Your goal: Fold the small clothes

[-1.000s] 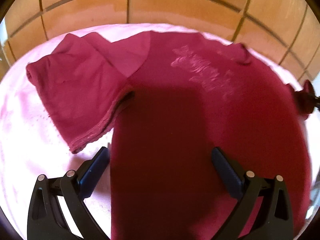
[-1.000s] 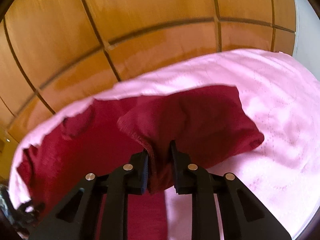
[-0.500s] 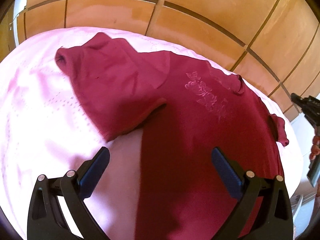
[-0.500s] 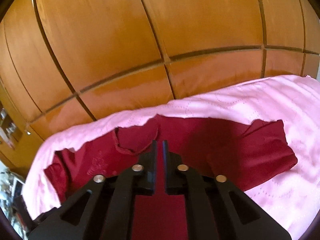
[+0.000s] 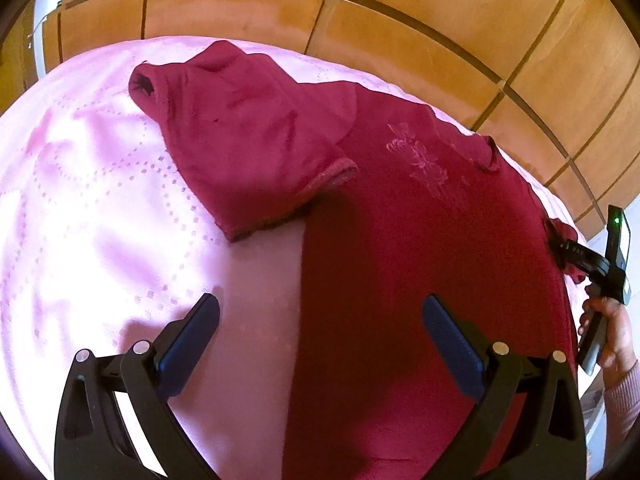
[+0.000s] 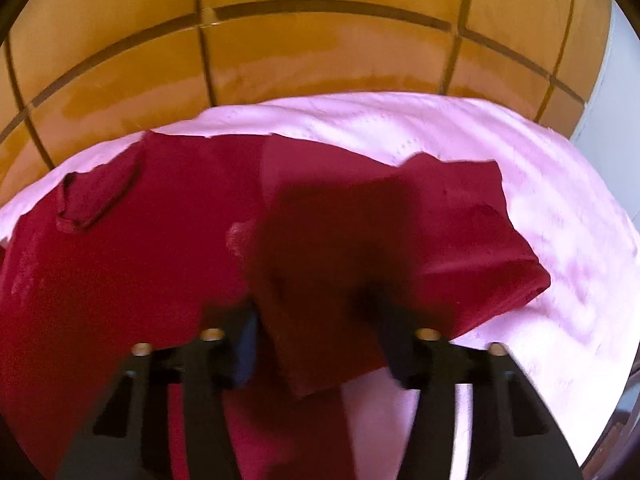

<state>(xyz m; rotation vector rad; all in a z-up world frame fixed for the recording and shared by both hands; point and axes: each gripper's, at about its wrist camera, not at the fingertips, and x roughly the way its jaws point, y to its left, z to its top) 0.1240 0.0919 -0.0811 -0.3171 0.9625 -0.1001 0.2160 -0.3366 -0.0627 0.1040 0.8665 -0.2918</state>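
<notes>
A dark red small shirt (image 5: 420, 216) lies spread on a pink quilted cover (image 5: 92, 208). Its left sleeve (image 5: 248, 136) is folded in over the body, with a pale print (image 5: 420, 156) on the chest. My left gripper (image 5: 320, 332) is open and empty, above the shirt's lower edge. In the right wrist view the shirt (image 6: 132, 256) lies with the neckline (image 6: 96, 196) at left and a sleeve (image 6: 460, 232) spread to the right. My right gripper (image 6: 316, 332) is open over the sleeve's hem, holding nothing. It also shows at the left wrist view's right edge (image 5: 576, 256), by the shirt's far sleeve.
A wooden panelled wall (image 5: 400, 12) stands right behind the cover's far edge, also seen in the right wrist view (image 6: 320, 52). A white wall strip (image 6: 616, 92) is at the right. Bare pink cover (image 6: 560, 200) lies right of the shirt.
My right gripper let go of the sleeve, was shut empty half a second ago, and now stands open low over the sleeve. My left gripper stayed open and swung its view leftward.
</notes>
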